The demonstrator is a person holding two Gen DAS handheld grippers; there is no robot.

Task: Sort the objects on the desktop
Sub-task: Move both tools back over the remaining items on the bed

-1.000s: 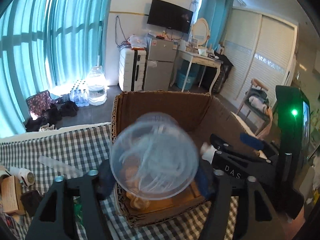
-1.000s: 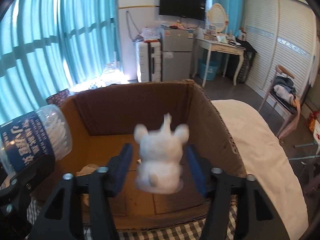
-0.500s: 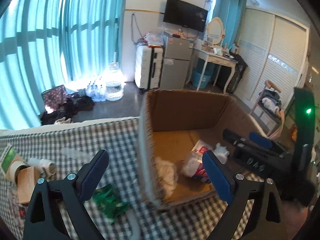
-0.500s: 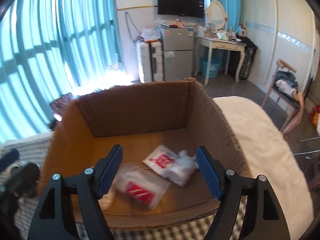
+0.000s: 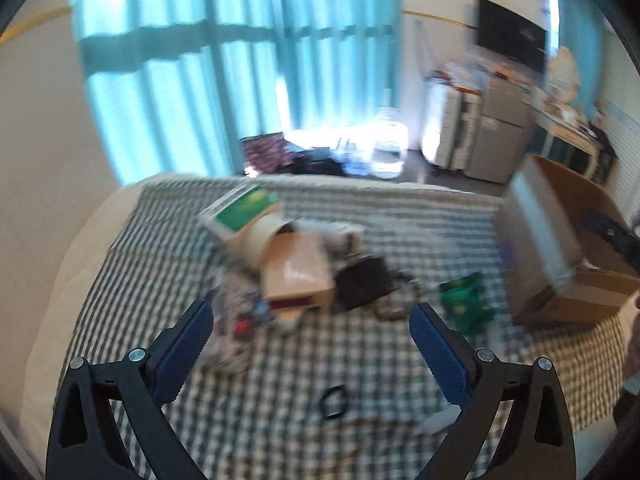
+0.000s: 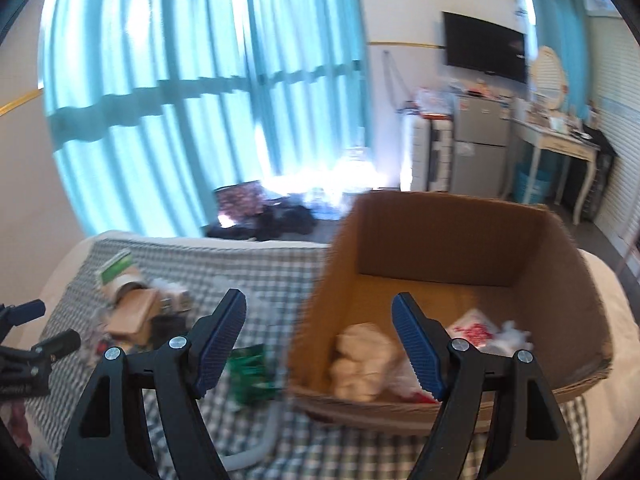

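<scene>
Both views now swing away from the cardboard box (image 6: 460,280) toward the clutter pile (image 5: 296,268) on the checked cloth (image 5: 280,392). Left gripper (image 5: 310,344) and right gripper (image 6: 320,344) gape, empty. Approach slowly (frames are blurred); take the rigid tan carton (image 5: 298,276) before the crinkly green packet (image 5: 464,300).

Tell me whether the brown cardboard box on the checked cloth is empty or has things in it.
Not empty. The brown cardboard box stands open-topped, and on its floor lie a crumpled white bundle and a clear red-printed plastic bag.
</scene>
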